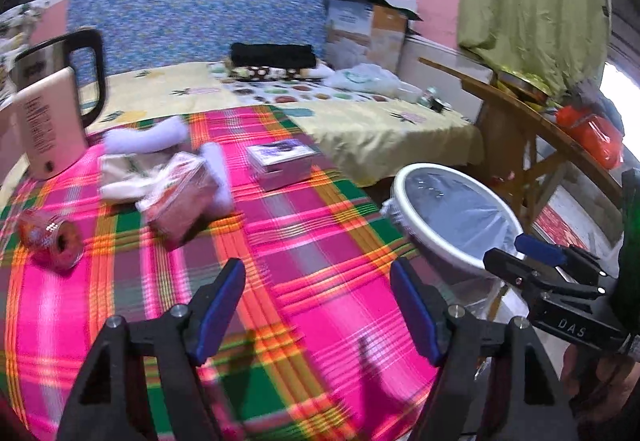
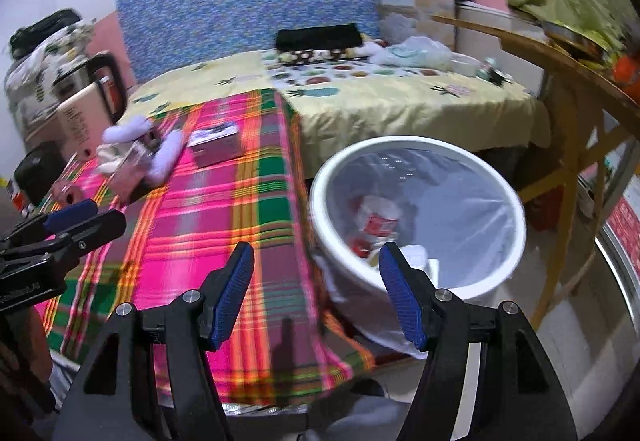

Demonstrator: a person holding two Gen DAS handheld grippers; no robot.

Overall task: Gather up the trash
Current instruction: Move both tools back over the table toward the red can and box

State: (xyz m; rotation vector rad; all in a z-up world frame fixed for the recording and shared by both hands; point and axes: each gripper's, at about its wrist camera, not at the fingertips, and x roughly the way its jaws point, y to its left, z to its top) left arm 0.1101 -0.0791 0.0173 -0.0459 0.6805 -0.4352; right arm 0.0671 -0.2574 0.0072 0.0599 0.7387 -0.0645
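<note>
Trash lies on the pink plaid cloth point(image 1: 320, 241): a heap of crumpled wrappers and white paper point(image 1: 176, 189), a small purple-white box point(image 1: 280, 165) and a round printed container on its side point(image 1: 52, 237). My left gripper point(image 1: 316, 269) hovers open over the cloth in front of them, with nothing between its blue pads. A white bin point(image 2: 400, 140) with a clear liner stands beside the bed, and a red-and-white packet point(image 2: 376, 221) lies inside. My right gripper point(image 2: 316, 253) is open and empty over the bin's near rim and the cloth's edge. Each gripper shows in the other's view point(image 1: 508, 249) point(image 2: 106, 213).
An electric kettle point(image 1: 60, 101) stands at the cloth's far left. Behind it lies a yellow bedsheet point(image 1: 360, 121) with a black folded cloth point(image 1: 272, 55) and a plastic bag point(image 1: 364, 79). A wooden table point(image 1: 520, 113) with orange items stands right of the bin.
</note>
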